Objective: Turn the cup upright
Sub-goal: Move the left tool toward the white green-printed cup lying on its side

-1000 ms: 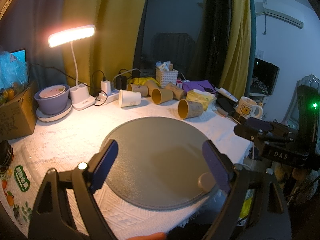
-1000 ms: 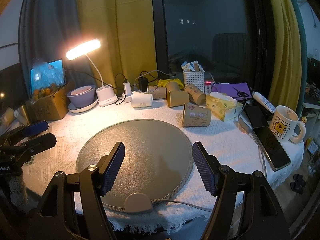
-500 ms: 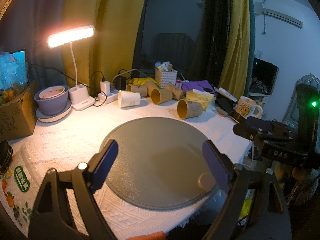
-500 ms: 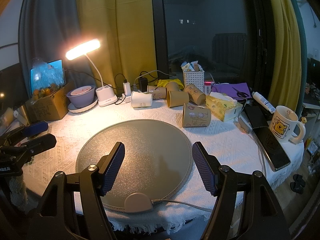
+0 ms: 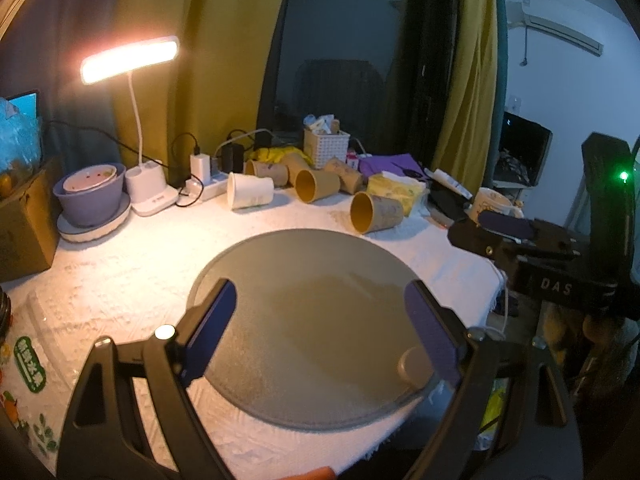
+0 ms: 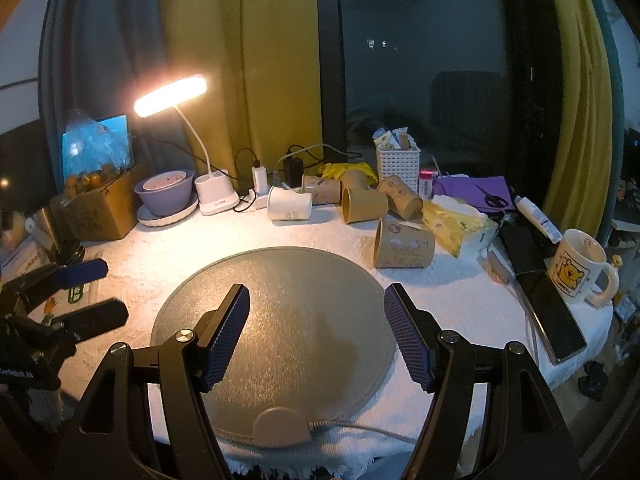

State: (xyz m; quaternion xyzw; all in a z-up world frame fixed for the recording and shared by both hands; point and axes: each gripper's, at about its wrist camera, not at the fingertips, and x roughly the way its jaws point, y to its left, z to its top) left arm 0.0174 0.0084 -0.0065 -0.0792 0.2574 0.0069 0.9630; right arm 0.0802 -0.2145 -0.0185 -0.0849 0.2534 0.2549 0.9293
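Several paper cups lie on their sides beyond the round grey mat [image 6: 276, 308]. The nearest brown cup [image 6: 404, 245] lies at the mat's far right edge, mouth to the left; it also shows in the left wrist view [image 5: 376, 213]. A white cup [image 6: 289, 203] lies further back, also seen in the left wrist view [image 5: 250, 191]. My right gripper [image 6: 318, 332] is open and empty over the mat's near part. My left gripper [image 5: 326, 328] is open and empty over the mat too. Each gripper is far short of the cups.
A lit desk lamp [image 6: 172, 94], a purple bowl [image 6: 166, 192], a cardboard box [image 6: 98, 208], chargers, a white basket [image 6: 398, 162], a tissue pack [image 6: 460, 224], a phone [image 6: 550, 310] and a bear mug [image 6: 578, 266] ring the table. The mat's cable plug [image 6: 282, 426] sits at the near edge.
Nothing has visibly moved beyond a slight shift of both views.
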